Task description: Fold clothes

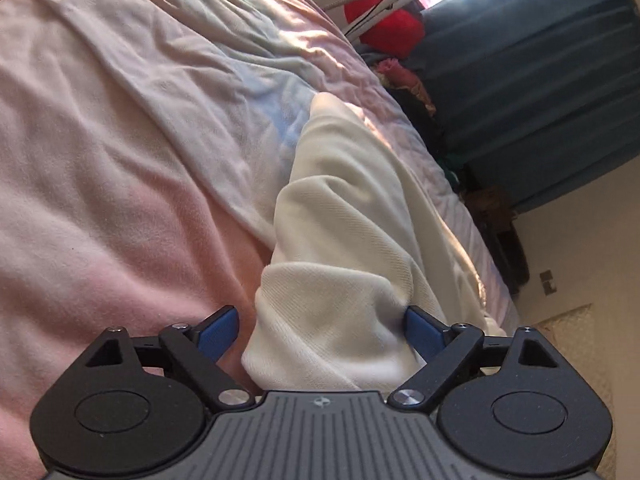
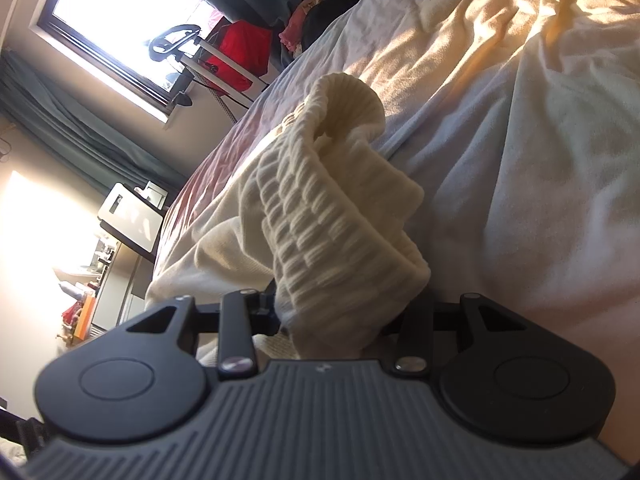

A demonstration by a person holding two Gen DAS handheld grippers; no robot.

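A cream garment [image 1: 340,220] lies in a long rumpled strip on the pale pink and white bedsheet [image 1: 100,160]. My left gripper [image 1: 320,316] stands wide open around its near end: the right blue pad [image 1: 420,332] touches the cloth, while the left pad [image 1: 218,332] is clear of it. In the right wrist view, the garment's thick ribbed band [image 2: 332,208] stands up in a folded loop. My right gripper [image 2: 344,304] is shut on the band's lower end, and the cloth hides its fingertips. The garment's smoother part [image 2: 216,252] spreads to the left on the sheet [image 2: 520,160].
The bed's edge runs along a blue curtain [image 1: 540,80] and a rack with a red cloth [image 1: 384,24]. Dark and pink clothes [image 1: 404,80] are heaped beside it. A bright window [image 2: 120,20] and a cluttered desk [image 2: 100,260] lie beyond the bed.
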